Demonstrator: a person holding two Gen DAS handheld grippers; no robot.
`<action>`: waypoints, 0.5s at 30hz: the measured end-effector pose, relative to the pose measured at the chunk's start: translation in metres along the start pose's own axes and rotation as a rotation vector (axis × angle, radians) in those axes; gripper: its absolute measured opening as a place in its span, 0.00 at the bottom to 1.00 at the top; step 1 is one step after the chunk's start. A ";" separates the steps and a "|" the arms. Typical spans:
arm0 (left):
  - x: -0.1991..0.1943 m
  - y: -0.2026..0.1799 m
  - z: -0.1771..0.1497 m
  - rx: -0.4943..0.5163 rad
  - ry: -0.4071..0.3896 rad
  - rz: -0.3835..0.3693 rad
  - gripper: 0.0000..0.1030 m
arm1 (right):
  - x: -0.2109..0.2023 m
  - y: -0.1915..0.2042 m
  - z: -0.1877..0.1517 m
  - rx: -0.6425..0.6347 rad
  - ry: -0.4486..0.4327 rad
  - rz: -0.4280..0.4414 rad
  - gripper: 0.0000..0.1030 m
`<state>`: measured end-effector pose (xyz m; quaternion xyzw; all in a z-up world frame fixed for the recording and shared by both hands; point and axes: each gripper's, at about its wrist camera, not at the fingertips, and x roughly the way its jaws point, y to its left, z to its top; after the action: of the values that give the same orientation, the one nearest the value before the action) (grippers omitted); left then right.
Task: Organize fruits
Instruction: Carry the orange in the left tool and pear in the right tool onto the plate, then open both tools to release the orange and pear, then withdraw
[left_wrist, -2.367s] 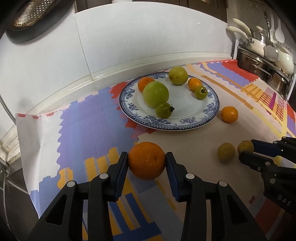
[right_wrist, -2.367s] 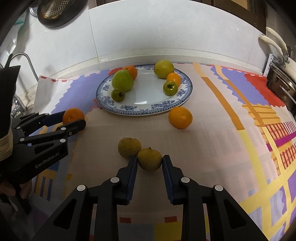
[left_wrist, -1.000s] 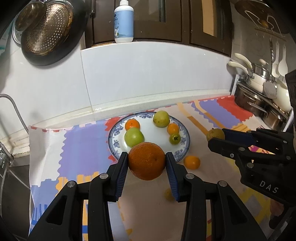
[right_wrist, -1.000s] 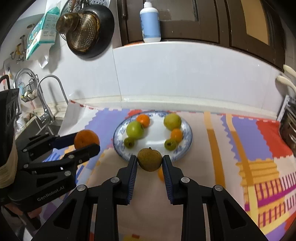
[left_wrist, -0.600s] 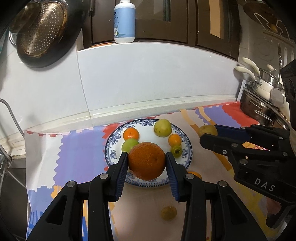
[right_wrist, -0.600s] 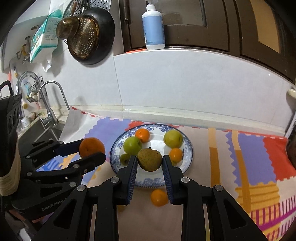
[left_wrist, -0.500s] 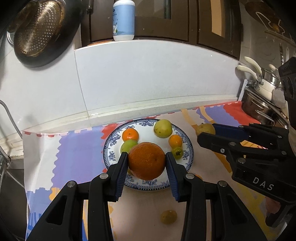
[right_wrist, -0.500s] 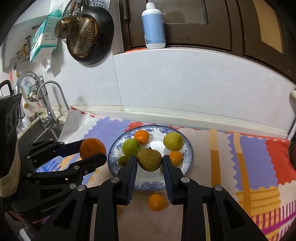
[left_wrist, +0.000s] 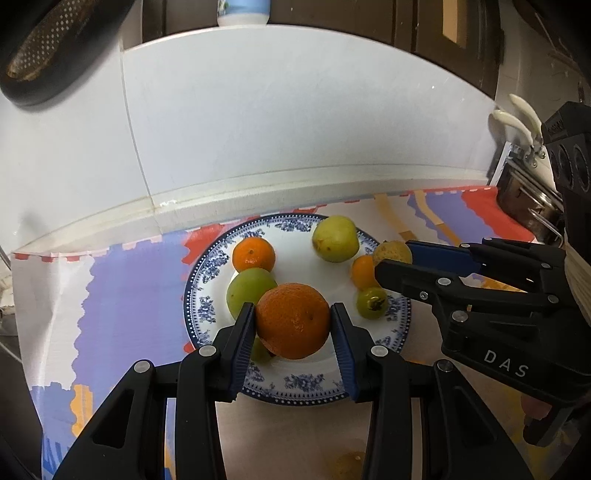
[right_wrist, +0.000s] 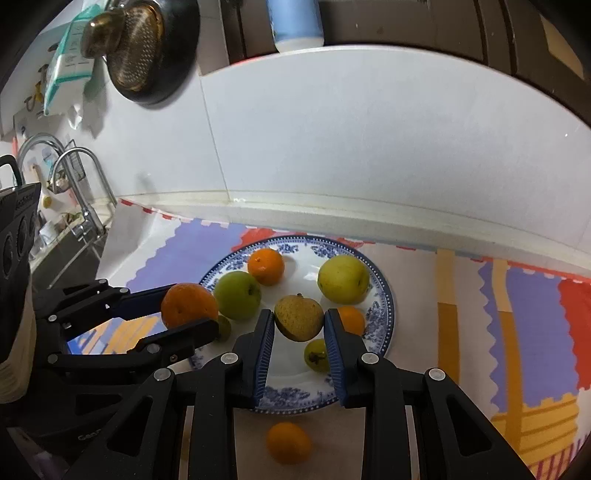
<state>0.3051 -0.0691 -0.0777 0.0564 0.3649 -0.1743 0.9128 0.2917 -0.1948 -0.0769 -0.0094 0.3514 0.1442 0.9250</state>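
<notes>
My left gripper (left_wrist: 293, 326) is shut on a large orange (left_wrist: 293, 320), held just above the near left part of the blue-and-white plate (left_wrist: 207, 271). To its right, my right gripper (left_wrist: 392, 258) is shut on a brownish-yellow round fruit (right_wrist: 298, 317) over the plate's middle (right_wrist: 384, 295). On the plate lie a green apple (right_wrist: 237, 294), a yellow-green apple (right_wrist: 343, 278), two small oranges (right_wrist: 266, 266) and small green fruits (right_wrist: 316, 355). In the right wrist view the left gripper (right_wrist: 190, 310) shows at the left with its orange (right_wrist: 189, 304).
A loose small orange (right_wrist: 289, 442) lies on the patterned mat (right_wrist: 532, 314) just in front of the plate. A yellowish fruit (left_wrist: 347, 458) sits near the bottom edge. A white wall runs behind, a tap (right_wrist: 79, 184) stands at the left, and pots (left_wrist: 524, 192) at the right.
Both grippers have carried their fruits forward and slightly down, from over the mat to over the plate. The plate now looks larger and closer. Neither grip has changed.
</notes>
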 end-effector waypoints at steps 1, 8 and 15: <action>0.002 0.000 0.000 0.001 0.003 0.000 0.39 | 0.004 -0.001 0.000 -0.001 0.004 0.002 0.28; 0.012 0.001 0.002 0.014 0.008 0.007 0.39 | 0.020 -0.005 0.003 -0.001 0.014 0.002 0.28; 0.010 0.002 0.006 0.017 -0.008 0.021 0.43 | 0.025 -0.007 0.004 0.002 0.010 -0.004 0.30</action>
<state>0.3162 -0.0716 -0.0805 0.0674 0.3591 -0.1683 0.9155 0.3140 -0.1947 -0.0914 -0.0097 0.3562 0.1420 0.9235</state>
